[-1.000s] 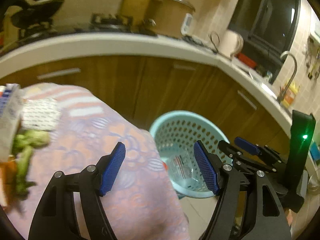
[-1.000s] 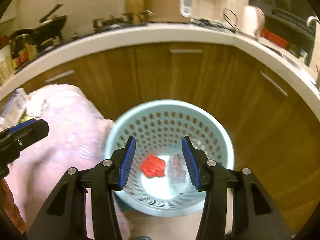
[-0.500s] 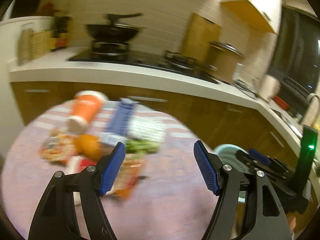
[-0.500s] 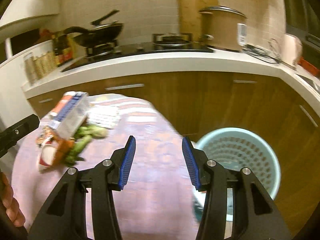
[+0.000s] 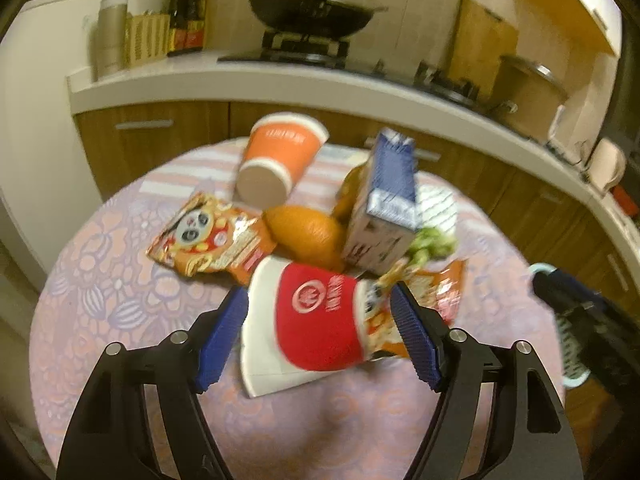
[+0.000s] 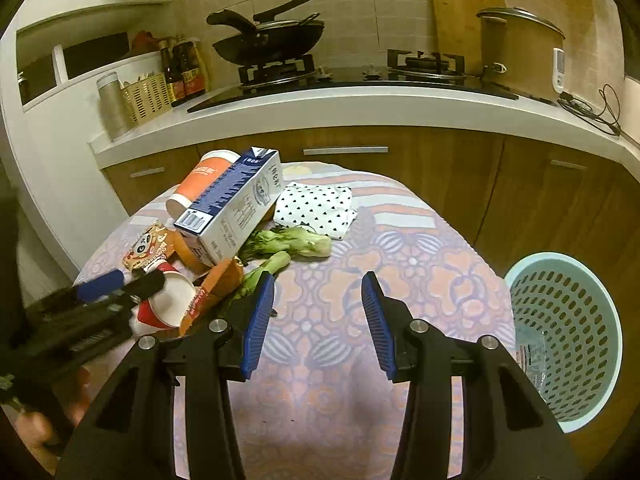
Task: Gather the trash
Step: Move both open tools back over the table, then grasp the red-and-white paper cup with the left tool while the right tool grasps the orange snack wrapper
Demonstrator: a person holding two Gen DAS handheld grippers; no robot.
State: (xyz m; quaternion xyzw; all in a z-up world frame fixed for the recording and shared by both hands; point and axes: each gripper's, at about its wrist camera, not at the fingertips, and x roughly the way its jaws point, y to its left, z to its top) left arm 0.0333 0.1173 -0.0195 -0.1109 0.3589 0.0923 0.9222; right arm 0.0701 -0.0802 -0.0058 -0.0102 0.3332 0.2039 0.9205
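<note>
- Two hand-held grippers work over a round table (image 6: pixel 400 248) covered in a patterned cloth, where the trash lies heaped at the person's left.
- Left gripper (image 5: pixel 318 332): jaws spread wide, straddling a red-and-white paper cup (image 5: pixel 308 328) that lies on its side; the pads are not pressed against it.
- Right gripper (image 6: pixel 318 320): jaws parted and holding nothing, above bare cloth beside the heap.
- Pile, left wrist view: an orange paper cup (image 5: pixel 280 160) tipped over at the far side; a blue-and-white carton (image 5: pixel 384 208) leaning on the heap; an orange peel (image 5: pixel 306 236) between them; a panda snack wrapper (image 5: pixel 208 236) flat at the left; a second wrapper (image 5: pixel 436 292) under the red cup's base.
- Right wrist view: green leafy vegetable scraps (image 6: pixel 292 246) lie beside the carton, and a folded white cloth with dark dots (image 6: pixel 316 208) lies just behind them.
- A pale blue perforated basket (image 6: pixel 568 332) stands on the floor to the right of the table, with a clear crumpled item visible inside.
</note>
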